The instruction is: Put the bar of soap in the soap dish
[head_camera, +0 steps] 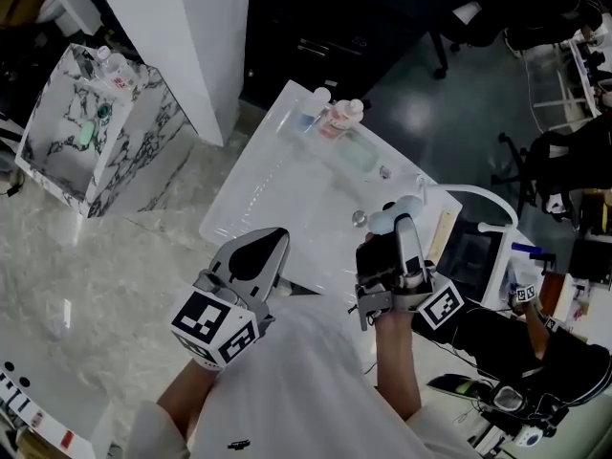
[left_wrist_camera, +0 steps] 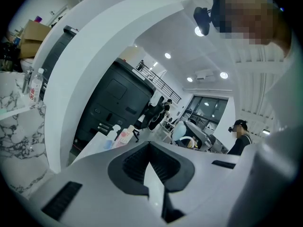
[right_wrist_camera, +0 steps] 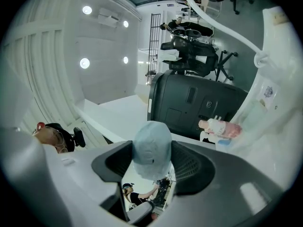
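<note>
A pale blue bar of soap (right_wrist_camera: 151,148) sits clamped between the dark pads of my right gripper (right_wrist_camera: 152,161), which is shut on it. In the head view the right gripper (head_camera: 396,222) holds the bar of soap (head_camera: 402,207) over the near right corner of a white basin (head_camera: 258,199). A pale green dish-like thing (head_camera: 359,153) lies at the basin's far right rim; I take it for the soap dish. My left gripper (head_camera: 260,249) hovers at the basin's near edge, jaws together, with nothing in them (left_wrist_camera: 151,162).
A pink bottle (head_camera: 337,117) and a small blue-capped one (head_camera: 313,113) stand at the basin's far end. A marble-patterned box (head_camera: 96,127) with small items sits far left. A white curved tube (head_camera: 488,199) and dark equipment lie to the right.
</note>
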The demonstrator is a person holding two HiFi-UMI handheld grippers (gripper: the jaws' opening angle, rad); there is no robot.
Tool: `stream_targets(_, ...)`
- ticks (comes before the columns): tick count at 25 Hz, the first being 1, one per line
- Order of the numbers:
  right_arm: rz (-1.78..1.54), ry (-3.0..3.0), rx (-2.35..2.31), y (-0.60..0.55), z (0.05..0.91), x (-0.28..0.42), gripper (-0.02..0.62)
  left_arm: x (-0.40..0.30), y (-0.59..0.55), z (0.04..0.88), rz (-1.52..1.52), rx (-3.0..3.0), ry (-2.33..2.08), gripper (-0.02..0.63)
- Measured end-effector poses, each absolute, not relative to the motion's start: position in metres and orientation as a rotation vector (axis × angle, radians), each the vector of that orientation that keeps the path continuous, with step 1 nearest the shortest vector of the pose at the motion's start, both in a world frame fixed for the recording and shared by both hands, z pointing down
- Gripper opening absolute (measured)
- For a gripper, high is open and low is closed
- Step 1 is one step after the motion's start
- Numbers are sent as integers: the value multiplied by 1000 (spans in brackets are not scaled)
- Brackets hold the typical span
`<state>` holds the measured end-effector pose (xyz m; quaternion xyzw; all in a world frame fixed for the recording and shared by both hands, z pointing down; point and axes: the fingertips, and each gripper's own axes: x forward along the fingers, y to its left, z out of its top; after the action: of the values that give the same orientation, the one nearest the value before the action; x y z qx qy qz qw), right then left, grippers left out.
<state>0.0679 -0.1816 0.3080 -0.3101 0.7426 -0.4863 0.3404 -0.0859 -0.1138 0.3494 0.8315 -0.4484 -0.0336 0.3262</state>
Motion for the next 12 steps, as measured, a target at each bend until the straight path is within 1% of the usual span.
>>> stream_targets(12,-1312,1892,-756,-212,342,76,268,-78,-130,360,-42,2165,-1189,9)
